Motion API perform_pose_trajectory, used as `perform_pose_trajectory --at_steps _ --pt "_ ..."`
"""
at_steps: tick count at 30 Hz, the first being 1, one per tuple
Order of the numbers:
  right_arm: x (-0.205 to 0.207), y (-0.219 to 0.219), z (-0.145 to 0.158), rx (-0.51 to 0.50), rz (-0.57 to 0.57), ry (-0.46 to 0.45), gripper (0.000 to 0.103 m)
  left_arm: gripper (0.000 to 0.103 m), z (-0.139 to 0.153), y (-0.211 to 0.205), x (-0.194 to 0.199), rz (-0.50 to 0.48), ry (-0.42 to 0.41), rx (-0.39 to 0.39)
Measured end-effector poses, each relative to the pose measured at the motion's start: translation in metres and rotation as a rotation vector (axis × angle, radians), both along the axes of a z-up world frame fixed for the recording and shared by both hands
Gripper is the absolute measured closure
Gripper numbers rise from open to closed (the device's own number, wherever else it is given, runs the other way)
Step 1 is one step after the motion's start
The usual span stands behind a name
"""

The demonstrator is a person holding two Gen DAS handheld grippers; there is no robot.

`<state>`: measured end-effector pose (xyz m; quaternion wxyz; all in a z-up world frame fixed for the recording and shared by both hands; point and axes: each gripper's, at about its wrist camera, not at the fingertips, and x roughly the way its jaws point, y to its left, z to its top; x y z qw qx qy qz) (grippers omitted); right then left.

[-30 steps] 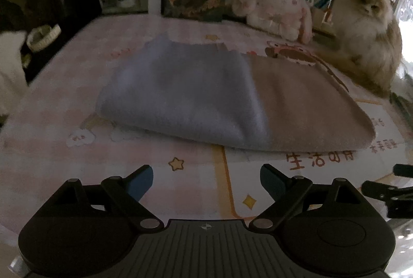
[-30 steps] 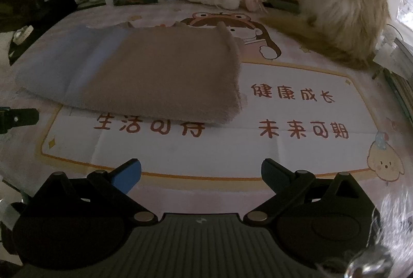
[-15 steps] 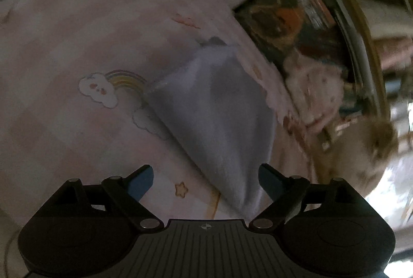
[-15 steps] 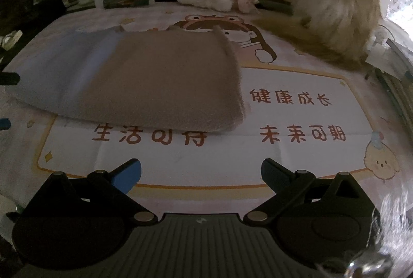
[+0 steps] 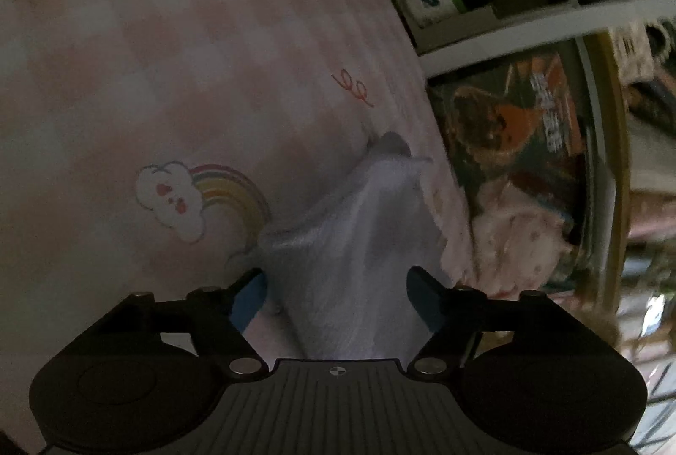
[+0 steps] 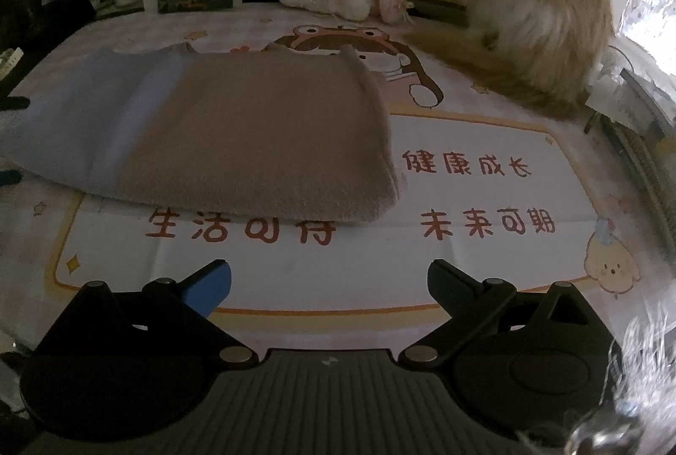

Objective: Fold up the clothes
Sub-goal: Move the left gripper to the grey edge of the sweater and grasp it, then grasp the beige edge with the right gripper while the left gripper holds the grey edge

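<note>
Both views are dim and underexposed. The left wrist view shows motion blur, strongest across the bookshelf (image 5: 549, 108). The right wrist view is sharper; daylight glare enters at the window (image 6: 650, 7). Fisheye distortion bends and darkens all edges.

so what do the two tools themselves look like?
Identical build: left tool and right tool each have a black ribbed body, two round black side housings, silver pivot screws, angled black linkage arms and blue pads on the fingers. No cables visible.
</note>
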<state>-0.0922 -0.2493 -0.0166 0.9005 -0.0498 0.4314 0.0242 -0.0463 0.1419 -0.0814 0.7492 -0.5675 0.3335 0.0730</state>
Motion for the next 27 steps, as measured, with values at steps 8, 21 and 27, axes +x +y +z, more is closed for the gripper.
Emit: perform_pose_trajectory --at_steps 8,21,27 --pt "0.002 0.008 0.000 -0.022 -0.004 0.012 0.003 0.091 -0.010 0.003 0.008 0.011 0.035 -0.028" --pt "0.003 0.021 -0.003 -0.040 0.014 0.030 0.003 0.090 0.019 -0.014 0.013 -0.192 -0.045 0.262" --pt "0.007 0.020 -0.002 -0.037 -0.005 0.034 0.003 0.074 0.006 -0.008 0.020 -0.163 -0.018 0.181"
